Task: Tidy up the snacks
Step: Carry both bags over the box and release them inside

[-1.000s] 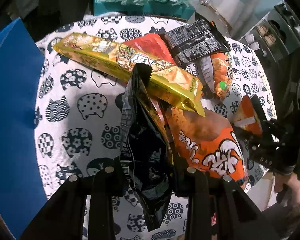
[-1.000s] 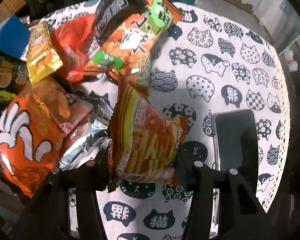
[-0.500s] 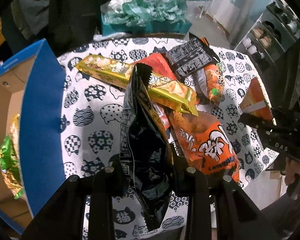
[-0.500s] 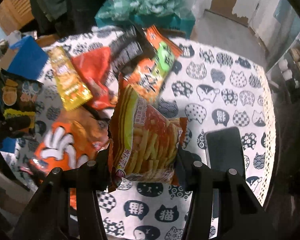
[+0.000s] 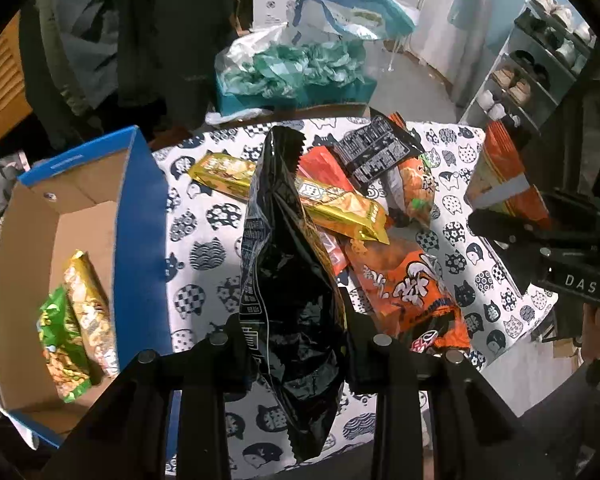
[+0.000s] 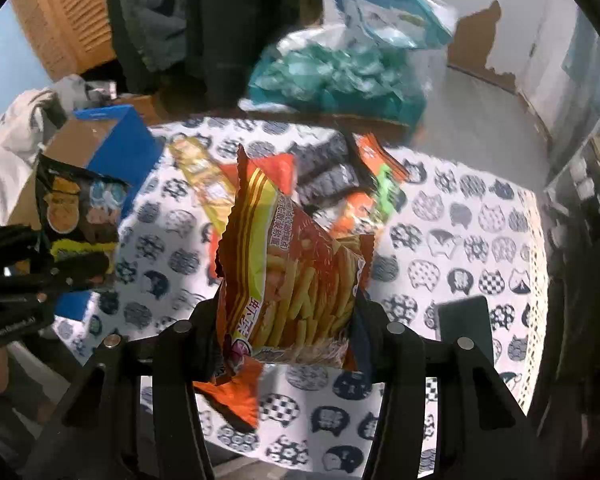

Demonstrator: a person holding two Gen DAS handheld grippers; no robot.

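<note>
Both wrist cameras look steeply down past their own fingers at the cat-print table (image 5: 204, 240) (image 6: 440, 224), well above it. Left view takes in the blue box (image 5: 140, 220); both share the snack pile (image 5: 380, 216) (image 6: 340, 184).

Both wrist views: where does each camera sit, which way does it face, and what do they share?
Left wrist: on the left gripper, facing down at the table; its fingers clamp a black snack bag.
Right wrist: on the right gripper, facing down; it clamps an orange fries bag.
Shared: the blue box, the snack pile, each other's gripper.
</note>
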